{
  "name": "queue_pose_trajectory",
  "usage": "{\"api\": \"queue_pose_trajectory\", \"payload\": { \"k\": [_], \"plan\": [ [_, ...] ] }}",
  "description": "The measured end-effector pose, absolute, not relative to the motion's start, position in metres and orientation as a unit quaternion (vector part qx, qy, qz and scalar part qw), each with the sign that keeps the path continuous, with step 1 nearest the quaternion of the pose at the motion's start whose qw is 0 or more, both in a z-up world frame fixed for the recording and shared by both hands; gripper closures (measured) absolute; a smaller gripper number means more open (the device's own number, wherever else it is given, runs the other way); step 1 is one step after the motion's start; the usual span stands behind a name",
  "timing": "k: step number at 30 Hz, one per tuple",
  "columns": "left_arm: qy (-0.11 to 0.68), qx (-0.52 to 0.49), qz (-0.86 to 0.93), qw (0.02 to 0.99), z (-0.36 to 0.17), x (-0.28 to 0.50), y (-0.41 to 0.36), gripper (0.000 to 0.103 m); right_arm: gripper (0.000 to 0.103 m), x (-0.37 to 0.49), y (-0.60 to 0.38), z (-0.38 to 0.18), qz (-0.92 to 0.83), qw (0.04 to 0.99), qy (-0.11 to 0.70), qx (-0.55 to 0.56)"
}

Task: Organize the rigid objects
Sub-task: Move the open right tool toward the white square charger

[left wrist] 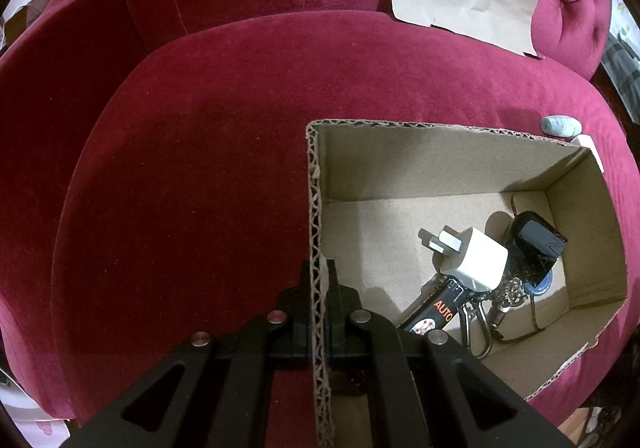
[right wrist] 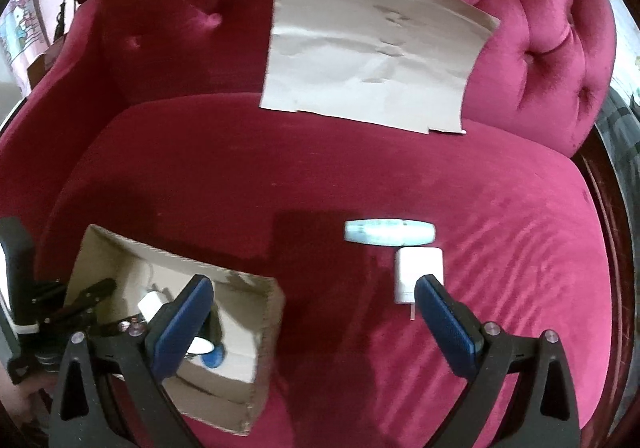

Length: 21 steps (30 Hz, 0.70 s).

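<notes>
Left gripper: clamped on cardboard box wall, steadying it. Right gripper: spread, empty, beside box, near white charger.

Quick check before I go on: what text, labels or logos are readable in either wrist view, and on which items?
"AUTO": orange letters on the black key fob in the cardboard box.
Emblem below those letters: too small to read.
Light blue tube on the seat: faint print, blurred.
White charger: no readable text.

Seat cushion lies open; cardboard box wall blocks the left.
</notes>
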<state>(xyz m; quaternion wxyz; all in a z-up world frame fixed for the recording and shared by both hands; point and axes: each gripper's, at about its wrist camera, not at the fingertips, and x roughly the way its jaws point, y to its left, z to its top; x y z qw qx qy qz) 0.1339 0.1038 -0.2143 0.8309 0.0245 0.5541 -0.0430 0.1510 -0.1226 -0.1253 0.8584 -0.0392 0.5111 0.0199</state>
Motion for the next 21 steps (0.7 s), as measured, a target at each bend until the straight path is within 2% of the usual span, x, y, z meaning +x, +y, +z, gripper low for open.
{"api": "queue_pose_trajectory", "payload": {
  "k": [21],
  "plan": [
    [0.557,0.027,-0.043,0.829,-0.215,0.136,0.101,0.100,0.000,0.182,-0.198,-0.169,-0.035,0.841,0.539,-0.023]
  ]
}}
